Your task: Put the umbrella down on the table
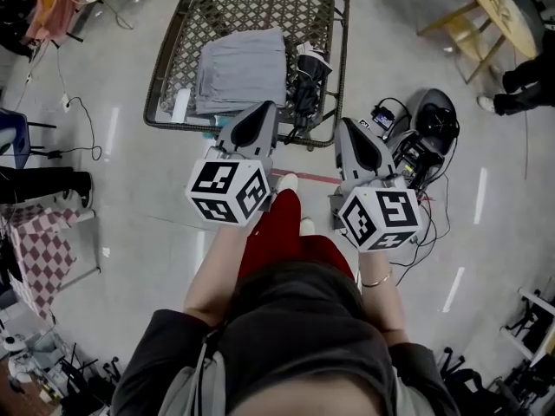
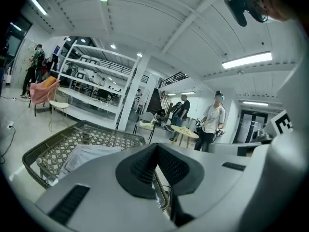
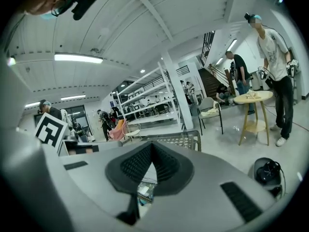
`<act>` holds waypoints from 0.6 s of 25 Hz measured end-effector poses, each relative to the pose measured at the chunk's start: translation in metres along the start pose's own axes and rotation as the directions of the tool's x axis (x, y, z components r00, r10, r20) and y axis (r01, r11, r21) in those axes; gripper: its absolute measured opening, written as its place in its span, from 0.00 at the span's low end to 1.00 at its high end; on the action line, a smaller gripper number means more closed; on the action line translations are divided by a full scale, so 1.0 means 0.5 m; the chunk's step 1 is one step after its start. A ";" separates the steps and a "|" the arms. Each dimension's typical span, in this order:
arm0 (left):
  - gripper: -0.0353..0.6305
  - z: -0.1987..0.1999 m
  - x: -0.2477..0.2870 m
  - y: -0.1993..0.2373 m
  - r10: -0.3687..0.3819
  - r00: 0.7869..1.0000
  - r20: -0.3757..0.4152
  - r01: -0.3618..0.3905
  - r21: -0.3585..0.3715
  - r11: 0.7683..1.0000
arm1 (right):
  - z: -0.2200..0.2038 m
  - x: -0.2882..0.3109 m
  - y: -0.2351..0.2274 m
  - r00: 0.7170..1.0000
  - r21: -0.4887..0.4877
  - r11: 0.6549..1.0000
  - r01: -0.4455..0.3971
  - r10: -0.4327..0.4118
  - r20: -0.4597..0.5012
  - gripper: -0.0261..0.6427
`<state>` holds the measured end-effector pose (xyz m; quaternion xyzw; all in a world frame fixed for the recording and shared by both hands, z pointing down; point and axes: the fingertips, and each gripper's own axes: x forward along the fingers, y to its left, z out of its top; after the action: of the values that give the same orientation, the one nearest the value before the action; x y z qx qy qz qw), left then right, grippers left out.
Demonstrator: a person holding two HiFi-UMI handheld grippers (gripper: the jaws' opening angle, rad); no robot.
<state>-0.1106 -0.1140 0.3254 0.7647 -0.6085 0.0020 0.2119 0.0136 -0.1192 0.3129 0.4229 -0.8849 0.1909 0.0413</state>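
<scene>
Woven lattice desk point(image 1: 165, 76): black folded umbrella point(image 1: 305, 81) lies on it beside grey folded cloth point(image 1: 241, 72). Left gripper point(image 1: 263, 111) and right gripper point(image 1: 349, 128) hover near-level over the desk's near edge, jaws pressed together, empty.

Ahead of me the umbrella point(image 1: 308, 83) is black, folded into a short bundle. It lies flat on the table point(image 1: 186, 33) beside its right edge, reaching from about the middle toward my near right corner. The table has a woven lattice top in a dark frame.
</scene>
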 end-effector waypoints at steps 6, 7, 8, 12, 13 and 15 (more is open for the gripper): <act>0.07 0.009 -0.042 -0.017 0.007 1.000 0.026 -0.007 0.020 1.000 | 0.009 -0.041 0.015 0.999 -0.014 1.000 -0.010 0.011 0.031 0.07; 0.07 0.011 -0.049 -0.020 0.008 0.999 0.032 -0.008 0.023 1.000 | 0.011 -0.049 0.017 0.999 -0.016 1.000 -0.012 0.013 0.037 0.07; 0.07 0.014 -0.056 -0.025 0.008 0.999 0.037 -0.009 0.026 1.000 | 0.013 -0.056 0.018 0.999 -0.018 1.000 -0.014 0.014 0.044 0.07; 0.07 0.022 -0.085 -0.050 0.008 0.998 0.060 -0.011 0.043 0.999 | 0.024 -0.088 0.024 0.997 -0.022 1.000 -0.020 0.022 0.068 0.07; 0.07 0.024 -0.092 -0.057 0.007 0.998 0.066 -0.011 0.047 0.999 | 0.027 -0.096 0.026 0.997 -0.023 0.999 -0.022 0.024 0.075 0.07; 0.07 0.027 -0.105 -0.071 0.004 0.997 0.077 -0.008 0.056 0.998 | 0.031 -0.112 0.029 0.996 -0.030 0.999 -0.024 0.026 0.086 0.07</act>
<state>-0.0948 -0.0638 0.2881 0.7680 -0.6183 -0.0098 0.1668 0.0394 -0.0758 0.2811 0.4188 -0.8938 0.1603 0.0068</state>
